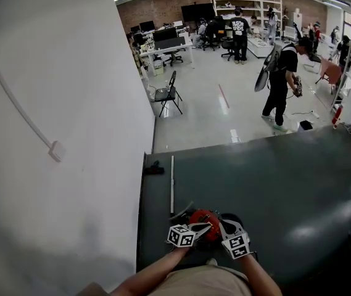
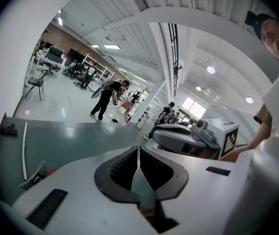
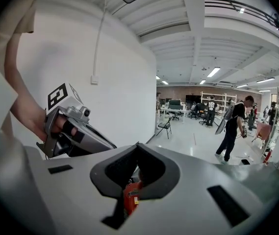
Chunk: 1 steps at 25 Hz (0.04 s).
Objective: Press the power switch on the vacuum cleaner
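In the head view a red and black vacuum cleaner (image 1: 203, 217) lies on the dark mat (image 1: 274, 184) just in front of the person's knees. Both grippers hover over it, close together. My left gripper (image 1: 206, 228) comes in from the left, and in the left gripper view (image 2: 138, 153) its jaws meet with nothing between them. My right gripper (image 1: 224, 225) comes in from the right. Its jaws are shut too (image 3: 135, 164), and a strip of the red vacuum body (image 3: 131, 198) shows through the slot beneath them. The power switch itself is hidden.
A white wall (image 1: 58, 134) runs along the mat's left edge. A thin metal rod (image 1: 171, 184) and a small black object (image 1: 153, 168) lie on the mat ahead. Beyond the mat, a person in black (image 1: 280, 82) walks the glossy floor, and a folding chair (image 1: 168, 94) stands there.
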Motion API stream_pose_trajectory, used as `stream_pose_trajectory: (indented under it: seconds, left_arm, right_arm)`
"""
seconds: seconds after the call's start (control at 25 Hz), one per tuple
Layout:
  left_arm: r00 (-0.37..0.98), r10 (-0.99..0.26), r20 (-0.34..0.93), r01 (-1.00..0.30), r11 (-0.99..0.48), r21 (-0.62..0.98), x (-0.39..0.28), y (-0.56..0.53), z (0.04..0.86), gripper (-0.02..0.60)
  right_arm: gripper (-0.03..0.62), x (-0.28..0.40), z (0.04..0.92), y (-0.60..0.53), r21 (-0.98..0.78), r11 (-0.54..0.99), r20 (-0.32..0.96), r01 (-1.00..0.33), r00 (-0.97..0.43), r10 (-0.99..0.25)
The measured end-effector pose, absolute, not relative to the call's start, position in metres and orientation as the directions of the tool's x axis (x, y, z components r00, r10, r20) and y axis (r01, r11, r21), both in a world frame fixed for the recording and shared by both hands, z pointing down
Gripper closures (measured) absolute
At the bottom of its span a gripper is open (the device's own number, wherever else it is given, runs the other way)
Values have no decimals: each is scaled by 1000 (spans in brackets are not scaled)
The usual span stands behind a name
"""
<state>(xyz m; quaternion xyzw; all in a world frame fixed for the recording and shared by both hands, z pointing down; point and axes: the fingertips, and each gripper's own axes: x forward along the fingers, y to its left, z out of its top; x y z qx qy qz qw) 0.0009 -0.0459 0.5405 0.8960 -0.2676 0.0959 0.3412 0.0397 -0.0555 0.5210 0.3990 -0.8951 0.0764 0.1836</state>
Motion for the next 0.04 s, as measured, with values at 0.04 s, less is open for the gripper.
stream_pose_trajectory:
  seconds: [0.04]
  left_arm:
    - [838,-414,354,-545,-626,558,1,-47,541,577]
  right_arm:
    - [583,39,522,-57,9,670,388,-742,-615,-687]
